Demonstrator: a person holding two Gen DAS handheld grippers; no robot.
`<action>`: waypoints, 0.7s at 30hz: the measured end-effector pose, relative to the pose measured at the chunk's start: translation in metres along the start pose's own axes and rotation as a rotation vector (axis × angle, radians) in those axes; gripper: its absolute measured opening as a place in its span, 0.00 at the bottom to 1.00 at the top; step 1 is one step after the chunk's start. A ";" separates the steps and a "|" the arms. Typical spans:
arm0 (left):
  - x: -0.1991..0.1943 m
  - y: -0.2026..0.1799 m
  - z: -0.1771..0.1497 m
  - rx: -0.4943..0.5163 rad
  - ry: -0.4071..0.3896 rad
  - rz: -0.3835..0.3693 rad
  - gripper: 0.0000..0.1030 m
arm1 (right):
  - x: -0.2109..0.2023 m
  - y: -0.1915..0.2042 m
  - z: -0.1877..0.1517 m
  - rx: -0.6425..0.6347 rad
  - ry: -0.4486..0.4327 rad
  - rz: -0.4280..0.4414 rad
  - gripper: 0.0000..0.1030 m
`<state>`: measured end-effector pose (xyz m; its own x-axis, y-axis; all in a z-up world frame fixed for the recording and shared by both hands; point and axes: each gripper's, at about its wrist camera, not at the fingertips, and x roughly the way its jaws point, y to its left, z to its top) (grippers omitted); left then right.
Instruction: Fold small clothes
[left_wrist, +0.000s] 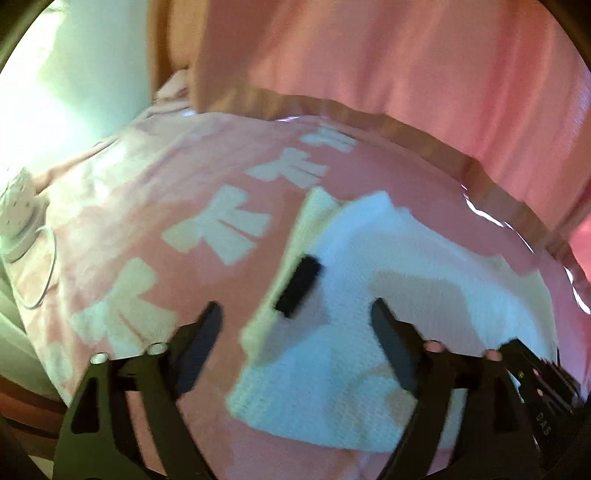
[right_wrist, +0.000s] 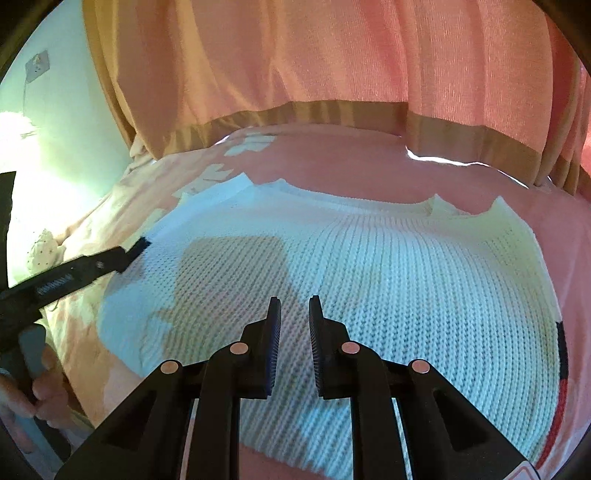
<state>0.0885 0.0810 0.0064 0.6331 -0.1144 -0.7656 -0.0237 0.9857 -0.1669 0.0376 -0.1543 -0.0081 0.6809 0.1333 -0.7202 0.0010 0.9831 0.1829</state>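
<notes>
**A:** Right gripper (right_wrist: 294, 314) nearly together, nothing in it, over the sweater (right_wrist: 369, 280). Which hand's closer to an edge?

**B:** Left gripper (left_wrist: 297, 314), I'd guess. Wide apart, empty, sweater's edge at 12 o'clock. Sweater lies flat on the bed (right_wrist: 369, 158), running 9-to-3.

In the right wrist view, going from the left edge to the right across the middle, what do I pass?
The person's hand on the handle at the edge → the left gripper reaching in → the white knit sweater on the pink bedspread → the sweater's black and red trim.
</notes>
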 end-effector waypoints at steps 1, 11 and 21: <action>0.007 0.005 0.001 -0.021 0.025 -0.009 0.82 | 0.002 -0.001 0.000 0.002 0.005 0.000 0.12; 0.064 0.033 0.000 -0.263 0.205 -0.114 0.82 | 0.039 -0.004 -0.007 -0.012 0.079 -0.023 0.12; -0.004 -0.028 0.031 -0.242 0.101 -0.422 0.23 | 0.039 -0.005 -0.010 0.018 0.046 -0.002 0.13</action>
<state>0.1106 0.0580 0.0334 0.5482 -0.5206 -0.6546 0.0318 0.7951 -0.6057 0.0572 -0.1532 -0.0440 0.6468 0.1377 -0.7502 0.0153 0.9810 0.1933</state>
